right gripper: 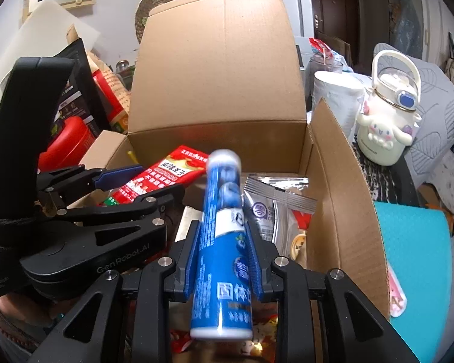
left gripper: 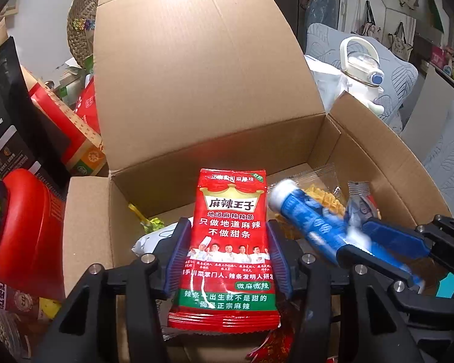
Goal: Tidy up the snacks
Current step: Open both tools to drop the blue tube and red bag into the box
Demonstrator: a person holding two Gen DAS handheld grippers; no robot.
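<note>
Left wrist view: red spicy-strip packet (left gripper: 231,251), glossy, with a gold crown, white Chinese lettering, a row of chefs and a green band low down, held upright between the blue pads of the left gripper (left gripper: 227,236), clamped on its two side edges, above the open cardboard box (left gripper: 215,139). Just to the right, blue tube (left gripper: 311,220) with a white cap, slanted and blurred, pinched in the right gripper (left gripper: 352,237). Inside the box: a clear bag of yellow snacks (left gripper: 320,199) toward the right wall, a white packet (left gripper: 149,240) and a yellow-green wrapper (left gripper: 149,222) toward the left wall.

Right wrist view: same blue tube (right gripper: 224,248), white band at mid-length, Chinese characters near the base, squeezed at its sides by the right gripper (right gripper: 224,239), pointing over the box (right gripper: 218,69). Silver pouch (right gripper: 277,214) lying inside by the right wall. Left gripper (right gripper: 149,183) at the left edge, gripping the red packet (right gripper: 163,175), tilted over the box's left half.
</note>
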